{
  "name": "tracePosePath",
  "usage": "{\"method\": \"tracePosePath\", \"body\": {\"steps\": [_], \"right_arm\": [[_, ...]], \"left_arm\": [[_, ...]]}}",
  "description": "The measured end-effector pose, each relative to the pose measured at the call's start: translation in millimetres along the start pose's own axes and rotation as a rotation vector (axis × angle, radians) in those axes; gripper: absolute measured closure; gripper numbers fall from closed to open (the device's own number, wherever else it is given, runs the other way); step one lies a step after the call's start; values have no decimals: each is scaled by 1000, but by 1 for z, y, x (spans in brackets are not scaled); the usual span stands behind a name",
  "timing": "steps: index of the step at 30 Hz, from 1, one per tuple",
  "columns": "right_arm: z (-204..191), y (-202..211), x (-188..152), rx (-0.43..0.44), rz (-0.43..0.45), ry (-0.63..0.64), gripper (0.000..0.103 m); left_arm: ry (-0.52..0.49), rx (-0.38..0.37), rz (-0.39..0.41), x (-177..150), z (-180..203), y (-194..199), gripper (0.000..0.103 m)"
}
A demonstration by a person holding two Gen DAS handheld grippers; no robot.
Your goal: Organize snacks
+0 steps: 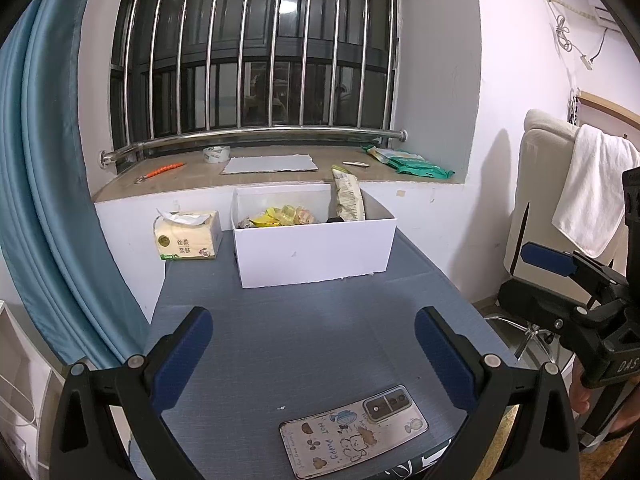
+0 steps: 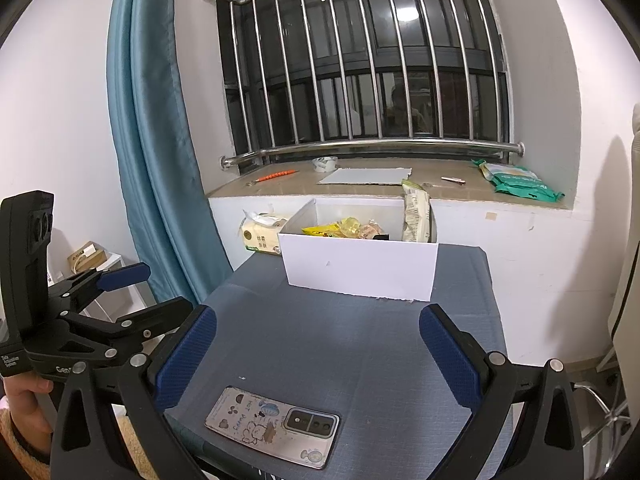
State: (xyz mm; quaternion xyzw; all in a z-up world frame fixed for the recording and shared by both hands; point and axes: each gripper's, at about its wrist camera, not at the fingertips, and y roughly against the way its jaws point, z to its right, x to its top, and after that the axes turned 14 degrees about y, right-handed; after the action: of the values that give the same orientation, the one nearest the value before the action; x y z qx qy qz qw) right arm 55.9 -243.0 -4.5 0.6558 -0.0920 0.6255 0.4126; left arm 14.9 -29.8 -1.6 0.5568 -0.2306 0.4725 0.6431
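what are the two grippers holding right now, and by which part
Nothing. The left gripper and right gripper are both open over the blue-grey table, their blue pads bare. The snacks lie in the white cardboard box.

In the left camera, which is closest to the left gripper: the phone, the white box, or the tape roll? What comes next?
From the left gripper:
1. Phone, lying on the table just below and right of its fingertips.
2. White box, at the table's far end, snacks inside.
3. Tape roll, on the windowsill behind the box, to the left.
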Motion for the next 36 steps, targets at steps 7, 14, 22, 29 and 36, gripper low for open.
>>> {"method": "tracePosePath", "body": {"steps": [7,14,22,29,36], "right_arm": [[-1,0,-1,0,0,1,0],[-1,0,0,1,-2,3,0],[-2,0,-1,2,-3,3,0],[1,0,-1,6,-4,5,0],[2,0,-2,8,-4,5,0]], "left_arm": [[4,1,-4,0,1,0,0],[2,1,-6,0,1,-1,0],[-4,0,-9,-1,1,-2,0],[-11,0,-9,-2,2,-2,0],[-11,0,-9,-2,3,-2,0]]}}
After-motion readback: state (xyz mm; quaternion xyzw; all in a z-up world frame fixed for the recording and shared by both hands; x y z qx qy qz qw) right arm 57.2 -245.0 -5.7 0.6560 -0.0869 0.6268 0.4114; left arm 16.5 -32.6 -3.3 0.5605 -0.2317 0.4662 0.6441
